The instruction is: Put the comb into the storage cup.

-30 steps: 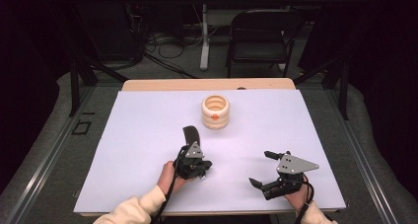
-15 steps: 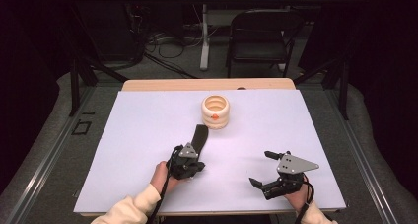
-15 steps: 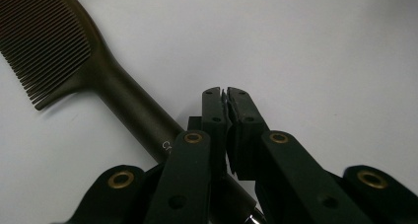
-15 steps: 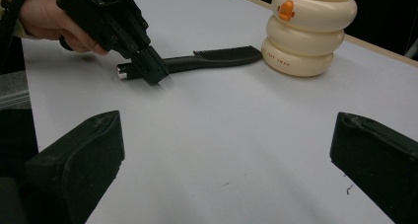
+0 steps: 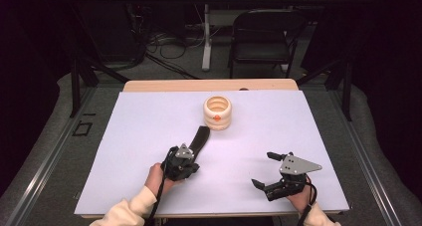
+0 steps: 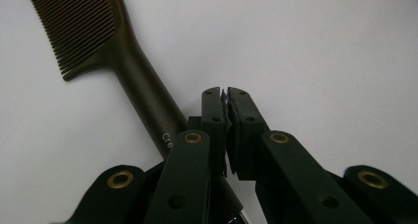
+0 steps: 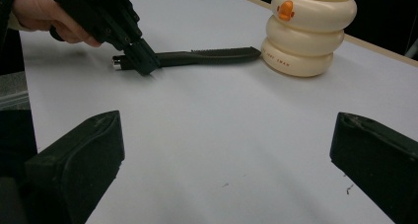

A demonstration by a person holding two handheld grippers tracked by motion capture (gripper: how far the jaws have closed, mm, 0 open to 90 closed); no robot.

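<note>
A: Comb (image 5: 198,139) first: where does it lie relative to the cream cup (image 5: 217,112)?

B: It lies flat on the white table (image 5: 124,151), toothed end pointing at the cup's foot and very near or touching it, handle running away from the cup toward the person. In the right gripper view the teeth end (image 7: 224,52) reaches right up to the cup's lowest ring (image 7: 298,61).

A: And the left gripper (image 6: 226,98)?

B: It sits at the handle end, the far end from the cup. Its jaws are pressed together with nothing between the tips; in the left gripper view the comb handle (image 6: 143,93) passes beside and under them, not in them. So closed, not gripping the comb.

A: The right gripper (image 5: 263,170)?

B: Jaws spread wide, holding nothing, resting on the table well apart from the cup, on the person's side.

A: So how far along?

B: My guess is early. The comb isn't in the cup, and no gripper holds it. Left to do: a proper grasp on the handle, a lift, then standing it in the cup's open mouth.
</note>
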